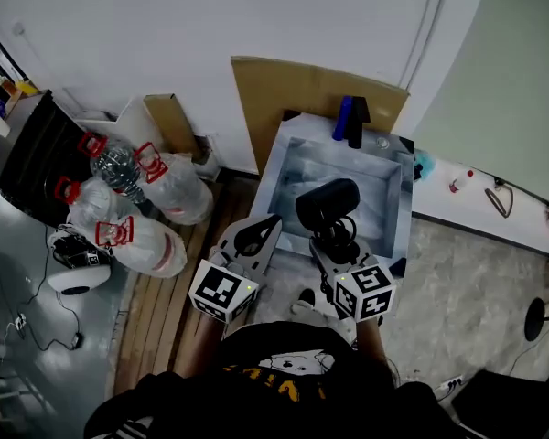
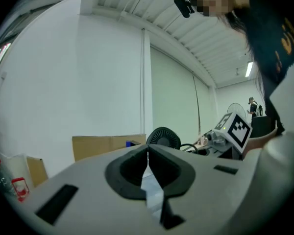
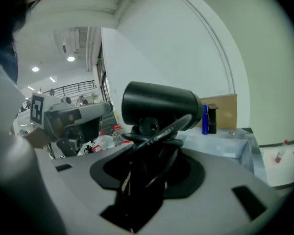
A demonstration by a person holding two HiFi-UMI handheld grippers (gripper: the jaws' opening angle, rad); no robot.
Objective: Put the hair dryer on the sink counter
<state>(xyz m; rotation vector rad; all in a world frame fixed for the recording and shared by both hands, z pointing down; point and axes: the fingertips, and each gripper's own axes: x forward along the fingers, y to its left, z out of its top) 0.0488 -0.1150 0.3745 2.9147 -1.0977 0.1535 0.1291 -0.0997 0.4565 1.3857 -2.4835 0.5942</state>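
The black hair dryer (image 1: 328, 204) hangs over the basin of the sink (image 1: 286, 146), barrel level and handle down. My right gripper (image 1: 335, 245) is shut on its handle and looped cord; in the right gripper view the hair dryer (image 3: 159, 104) stands just above the jaws. My left gripper (image 1: 259, 237) hovers beside it, to its left, over the sink's front left corner. Its jaws meet with nothing between them (image 2: 148, 153). The dryer's round rear grille (image 2: 163, 137) shows just past the left gripper's tips.
A blue bottle (image 1: 345, 117) and a black bottle (image 1: 357, 123) stand at the sink's back rim, before a cardboard sheet (image 1: 293, 85). Bagged water bottles (image 1: 128, 186) lie on the floor at left. A white ledge (image 1: 480, 210) with small items runs right.
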